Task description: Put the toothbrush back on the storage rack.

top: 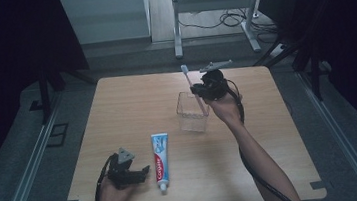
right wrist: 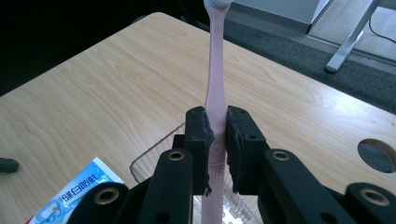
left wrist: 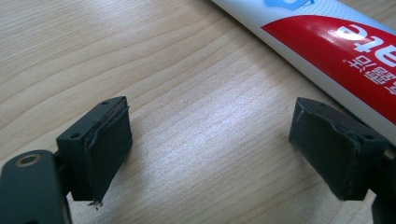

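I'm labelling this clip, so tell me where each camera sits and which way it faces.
High view: above the person's side, looking forward and down; both forearms, left gripper, right gripper.
Left gripper view: low along open jaws at the table; toothpaste beside.
Right gripper view: along jaws shut on the toothbrush above the box.
Shared: toothpaste, table.

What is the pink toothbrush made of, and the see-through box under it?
The toothbrush looks like smooth, matte pink plastic: one even colour, moulded shape. The box seems clear hard plastic, maybe acrylic: the table shows through its walls, and its edges catch light. It could be glass; the look leaves that open.
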Demonstrator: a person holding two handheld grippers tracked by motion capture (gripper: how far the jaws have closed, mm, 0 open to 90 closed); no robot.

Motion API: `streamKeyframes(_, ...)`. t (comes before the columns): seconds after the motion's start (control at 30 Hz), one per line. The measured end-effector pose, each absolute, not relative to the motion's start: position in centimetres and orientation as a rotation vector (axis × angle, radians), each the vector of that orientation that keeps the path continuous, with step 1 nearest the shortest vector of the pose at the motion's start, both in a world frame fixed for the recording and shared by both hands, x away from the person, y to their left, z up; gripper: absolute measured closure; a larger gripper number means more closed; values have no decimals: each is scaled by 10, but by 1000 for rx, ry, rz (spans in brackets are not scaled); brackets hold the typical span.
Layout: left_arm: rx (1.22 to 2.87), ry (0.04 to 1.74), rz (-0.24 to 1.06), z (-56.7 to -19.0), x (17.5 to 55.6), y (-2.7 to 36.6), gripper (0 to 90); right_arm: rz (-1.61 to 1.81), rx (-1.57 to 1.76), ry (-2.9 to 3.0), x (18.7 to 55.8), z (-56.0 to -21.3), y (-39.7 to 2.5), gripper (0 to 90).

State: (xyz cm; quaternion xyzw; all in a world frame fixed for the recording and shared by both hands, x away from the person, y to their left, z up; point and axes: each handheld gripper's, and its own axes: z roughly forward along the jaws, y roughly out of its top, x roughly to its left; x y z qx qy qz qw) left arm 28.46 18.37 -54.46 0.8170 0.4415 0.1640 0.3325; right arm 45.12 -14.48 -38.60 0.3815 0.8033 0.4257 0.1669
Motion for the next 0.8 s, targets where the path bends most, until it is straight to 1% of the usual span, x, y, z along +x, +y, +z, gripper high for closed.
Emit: streamKeyframes(0.8, 2133, 1153, 427, -545, 285, 184, 131, 1112, 1111, 2345, 456, -430, -135, 783)
